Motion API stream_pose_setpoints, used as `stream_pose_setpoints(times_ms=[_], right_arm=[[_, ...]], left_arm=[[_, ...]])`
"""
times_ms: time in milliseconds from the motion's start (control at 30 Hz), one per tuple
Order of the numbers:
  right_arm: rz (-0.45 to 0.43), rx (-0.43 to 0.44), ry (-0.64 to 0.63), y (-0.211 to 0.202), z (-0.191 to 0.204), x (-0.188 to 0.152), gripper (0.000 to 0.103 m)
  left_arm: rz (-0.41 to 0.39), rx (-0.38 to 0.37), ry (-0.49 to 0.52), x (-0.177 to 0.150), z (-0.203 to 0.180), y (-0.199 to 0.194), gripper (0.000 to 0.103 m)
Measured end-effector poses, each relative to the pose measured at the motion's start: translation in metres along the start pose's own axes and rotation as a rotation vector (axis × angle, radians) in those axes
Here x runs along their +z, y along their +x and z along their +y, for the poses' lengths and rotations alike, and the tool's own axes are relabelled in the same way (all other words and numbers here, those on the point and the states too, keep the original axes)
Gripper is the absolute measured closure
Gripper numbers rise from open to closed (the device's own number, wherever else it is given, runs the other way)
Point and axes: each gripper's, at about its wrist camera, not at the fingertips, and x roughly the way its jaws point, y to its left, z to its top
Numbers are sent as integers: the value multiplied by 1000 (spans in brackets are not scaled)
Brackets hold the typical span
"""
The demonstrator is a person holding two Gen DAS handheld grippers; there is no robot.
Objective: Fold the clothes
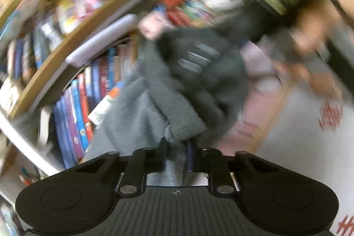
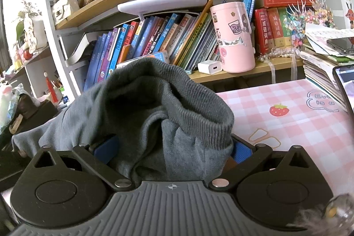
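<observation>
Garment: grey sweatshirt (image 2: pixel 141 107), lifted off the pink checked table (image 2: pixel 287 103), bunched toward 12 o'clock of both wrist views
Ribbed band: thick ribbed cuff or hem (image 2: pixel 199 107), arched over the right gripper (image 2: pixel 172 154), drooping toward 4 o'clock
Right jaws: partly closed, blue pads at 9 and 3 o'clock pressing a fat wad of fleece between them
Left jaws: narrow gap, left gripper (image 1: pixel 176 152) pinching a thin fold of the same cloth near another ribbed edge (image 1: pixel 183 125)
Left view: heavily smeared, dark shape with pale stripes (image 1: pixel 197 56) at 12 o'clock unidentifiable
Step judged: garment held up in both grips, likely being shaken out before laying flat
Advice: keep both pinches firm, draw grips apart toward 9 and 3 o'clock so cloth hangs smooth
Hazard: pink cup (image 2: pixel 234 37) and charger block (image 2: pixel 210 66) on shelf at 1 o'clock, near swinging fabric
Landing spot: bare check pattern at 3 o'clock
</observation>
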Motion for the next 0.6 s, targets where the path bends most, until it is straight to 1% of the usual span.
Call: stream_pose_setpoints(times_ms=[133, 167, 200, 267, 333, 433, 500, 567, 600], right_arm=[[-2, 10, -9, -1, 3, 0, 0], [-1, 10, -14, -1, 4, 0, 0], [0, 10, -19, -1, 5, -1, 0], [2, 8, -27, -1, 6, -1, 0], [2, 9, -27, -1, 6, -1, 0], [3, 10, -21, -1, 5, -2, 0], [3, 11, -21, -1, 5, -2, 0], [4, 11, -21, -1, 6, -2, 0], [5, 12, -21, -1, 6, -2, 0]], left_arm=[[-101, 98, -202, 16, 55, -21, 93], [-111, 106, -228, 18, 62, -24, 93], [-109, 106, -229, 18, 64, -23, 93], [-90, 101, -197, 13, 56, -19, 91], [-64, 95, -162, 6, 43, -13, 86], [-37, 90, -149, -2, 30, -3, 83], [-23, 94, -138, -6, 24, 3, 75], [-21, 105, -113, -7, 19, 8, 60], [-23, 110, -99, -7, 17, 9, 58]])
